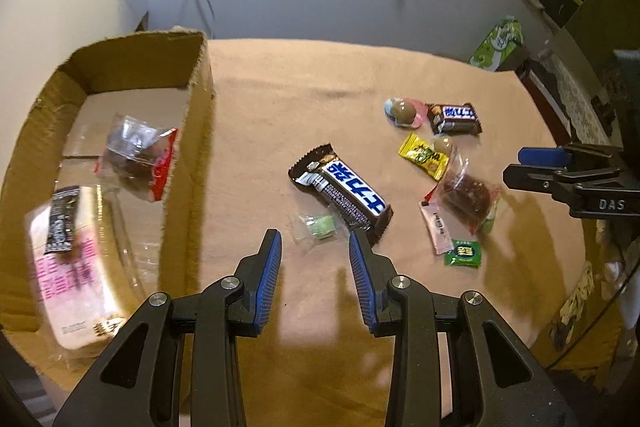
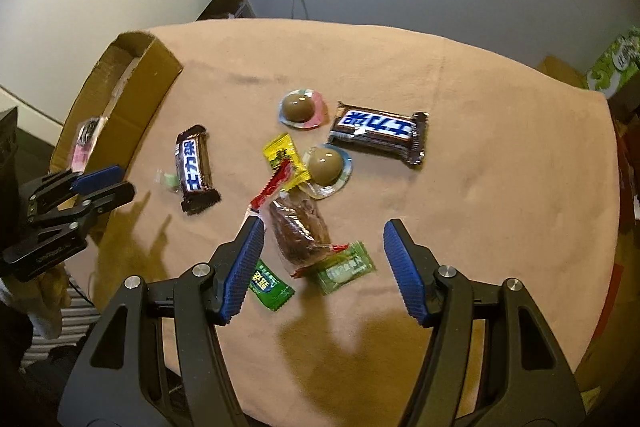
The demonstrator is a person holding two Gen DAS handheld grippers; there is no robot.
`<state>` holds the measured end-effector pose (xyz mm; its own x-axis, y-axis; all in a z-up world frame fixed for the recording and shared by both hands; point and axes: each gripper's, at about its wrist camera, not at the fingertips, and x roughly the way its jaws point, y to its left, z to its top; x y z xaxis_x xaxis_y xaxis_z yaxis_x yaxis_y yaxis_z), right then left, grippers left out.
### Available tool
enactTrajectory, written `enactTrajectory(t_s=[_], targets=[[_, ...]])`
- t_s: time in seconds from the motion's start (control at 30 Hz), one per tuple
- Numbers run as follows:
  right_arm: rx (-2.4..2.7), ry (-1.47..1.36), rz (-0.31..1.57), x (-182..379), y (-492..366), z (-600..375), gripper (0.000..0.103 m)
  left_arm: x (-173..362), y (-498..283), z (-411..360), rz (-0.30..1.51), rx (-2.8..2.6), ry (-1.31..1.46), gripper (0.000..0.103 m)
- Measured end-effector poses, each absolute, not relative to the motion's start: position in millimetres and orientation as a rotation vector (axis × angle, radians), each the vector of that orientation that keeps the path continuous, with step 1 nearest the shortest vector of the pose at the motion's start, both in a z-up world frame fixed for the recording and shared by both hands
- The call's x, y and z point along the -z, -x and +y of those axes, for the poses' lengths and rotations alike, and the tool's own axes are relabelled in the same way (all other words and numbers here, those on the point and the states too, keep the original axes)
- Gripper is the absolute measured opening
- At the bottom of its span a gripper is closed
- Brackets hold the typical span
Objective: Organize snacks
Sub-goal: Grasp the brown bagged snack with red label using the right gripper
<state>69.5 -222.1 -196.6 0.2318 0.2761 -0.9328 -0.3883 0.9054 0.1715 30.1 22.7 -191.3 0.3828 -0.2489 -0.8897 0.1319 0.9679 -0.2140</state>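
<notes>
Hovering above a tan cloth [image 1: 280, 99] that covers the table, the left gripper [image 1: 315, 241] has its blue-padded jaws narrowly parted with nothing between them. Just past its tips, at twelve o'clock, lies a small clear-wrapped green candy [image 1: 320, 227], touching the near end of a brown-and-blue chocolate bar [image 1: 344, 189] that slants toward ten o'clock. A cardboard box [image 1: 200, 131] stands at nine o'clock of that gripper; inside it are a clear bag of dark snack with a red strip [image 1: 136, 155], a small black sachet [image 1: 62, 219] and a flat pack with pink print [image 1: 76, 275].

The right gripper [image 2: 324, 231] has its jaws standing wide, empty, over a clear packet of dark brown snack [image 2: 298, 231]. A dark green candy [image 2: 270, 285] lies by the left pad and a pale green sachet [image 2: 344, 267] touches the packet's near end. At twelve o'clock from the packet a yellow sachet [image 2: 284, 157] overlaps a domed chocolate ball cup [image 2: 328, 167]; a second ball cup [image 2: 302, 109] sits farther off, with a second chocolate bar [image 2: 378, 133] at two o'clock. A green tissue box [image 2: 616, 67] sits at the cloth's far right corner.
</notes>
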Motion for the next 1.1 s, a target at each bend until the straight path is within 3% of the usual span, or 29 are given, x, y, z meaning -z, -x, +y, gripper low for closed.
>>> enactTrajectory(t_s=[0.6, 0.83, 1.0, 1.1], targets=[[-0.487, 0.228, 1.311, 235.2, -82.1, -182.1, 0.065, 223.8, -48.6, 1.8, 1.199, 0.255, 0.001, 0.033], [-0.489, 0.259, 1.332, 248.7, -83.9, -174.2, 0.064, 226.5, -41.8, -4.4, 1.171, 0.280, -0.047, 0.025], [-0.500, 0.271, 1.361, 258.7, -83.8, -166.6, 0.042, 227.0, -39.6, -3.4, 1.159, 0.286, -0.043, 0.023], [-0.493, 0.282, 1.351, 261.6, -79.7, -164.1, 0.039, 227.0, -38.9, -1.3, 1.157, 0.289, -0.033, 0.022]])
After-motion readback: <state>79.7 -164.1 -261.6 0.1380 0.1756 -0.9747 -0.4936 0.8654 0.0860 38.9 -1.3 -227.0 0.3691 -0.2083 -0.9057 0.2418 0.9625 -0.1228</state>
